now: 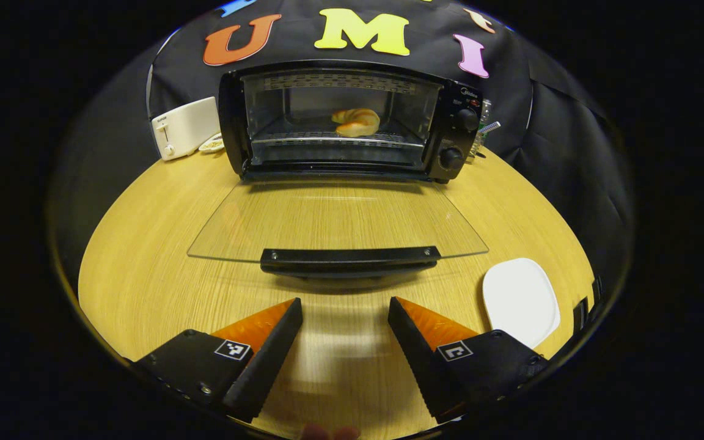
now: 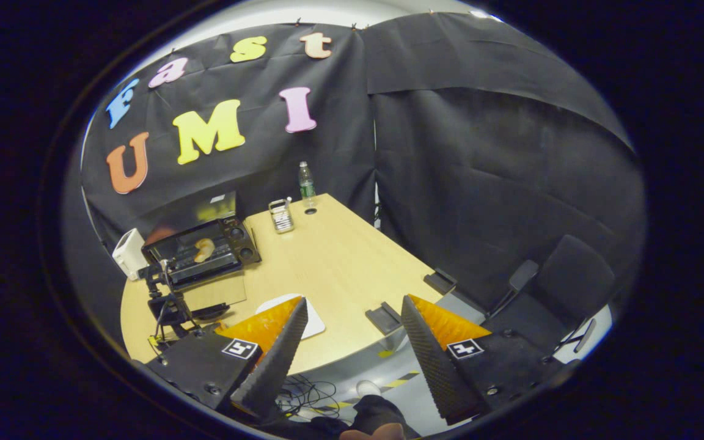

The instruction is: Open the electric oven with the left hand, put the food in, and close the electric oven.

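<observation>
Table (image 1: 144, 256) of pale wood carries a black electric oven (image 1: 352, 122) at its far edge, glass door (image 1: 337, 220) folded down flat toward the camera, black handle (image 1: 349, 260) nearest the left gripper (image 1: 344, 315). That gripper hangs just short of the handle, fingers spread wide and holding nothing. Inside the oven, a croissant (image 1: 357, 121) lies on the wire rack, right of centre. The left gripper view alone gives the two knobs (image 1: 459, 137) on the oven's right panel, a white toaster (image 1: 185, 127) to its left with a small dish beside it, partly hidden behind the oven's corner, and a white plate (image 1: 520, 300) on the table to the right of the gripper. The right gripper view, from higher and farther back, takes in the whole tabletop, a water bottle (image 2: 307, 183) and a small rack (image 2: 280, 216) at the far end, a dark chair (image 2: 563, 278) to one side and cables on the floor. There the right gripper (image 2: 353, 333) is held off the table's near edge, well apart from the oven, also wide open and empty. The other gripper's rig (image 2: 168, 299) shows small and indistinct before the open door.
</observation>
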The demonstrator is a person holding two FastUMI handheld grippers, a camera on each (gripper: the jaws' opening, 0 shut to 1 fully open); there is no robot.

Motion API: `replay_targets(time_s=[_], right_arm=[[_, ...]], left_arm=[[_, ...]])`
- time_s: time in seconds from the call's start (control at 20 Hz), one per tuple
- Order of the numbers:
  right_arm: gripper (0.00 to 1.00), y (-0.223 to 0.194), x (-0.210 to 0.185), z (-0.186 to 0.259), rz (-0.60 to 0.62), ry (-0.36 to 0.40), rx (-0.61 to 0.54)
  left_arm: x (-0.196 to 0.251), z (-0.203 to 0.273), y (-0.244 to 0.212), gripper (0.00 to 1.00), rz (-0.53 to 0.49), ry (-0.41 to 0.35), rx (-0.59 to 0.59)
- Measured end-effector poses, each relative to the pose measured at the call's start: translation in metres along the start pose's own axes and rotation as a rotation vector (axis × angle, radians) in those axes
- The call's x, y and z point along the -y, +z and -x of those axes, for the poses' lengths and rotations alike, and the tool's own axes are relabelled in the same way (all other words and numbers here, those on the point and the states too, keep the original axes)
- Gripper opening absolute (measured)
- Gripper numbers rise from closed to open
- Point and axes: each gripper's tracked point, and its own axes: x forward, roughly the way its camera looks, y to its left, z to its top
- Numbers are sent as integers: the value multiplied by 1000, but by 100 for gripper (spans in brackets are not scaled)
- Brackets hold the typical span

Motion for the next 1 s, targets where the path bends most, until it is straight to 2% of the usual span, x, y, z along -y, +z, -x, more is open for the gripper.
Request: replay_targets(time_s=[0.1, 0.2, 0.45, 0.6, 0.75, 0.9, 1.0], right_arm=[[96, 1, 3, 3, -9, -2, -2], [96, 4, -1, 2, -13, 7, -2], [96, 10, -26, -5, -22, 78, -18], [96, 17, -49, -6, 8, 132, -10], [96, 22, -72, -3, 82, 182, 16], [96, 29, -93, -2, 132, 223, 47], [96, 38, -109, 1, 168, 259, 80]], left_arm=[[0, -7, 3, 94, 5, 14, -18], [4, -1, 13, 93, -11, -4, -1], [5, 27, 68, 95, -10, -30, 128], [8, 40, 119, 95, -21, -48, 256], [3, 59, 163, 94, 12, -66, 353], [-3, 84, 186, 94, 46, -118, 414], [-24, 104, 193, 94, 35, -101, 466]])
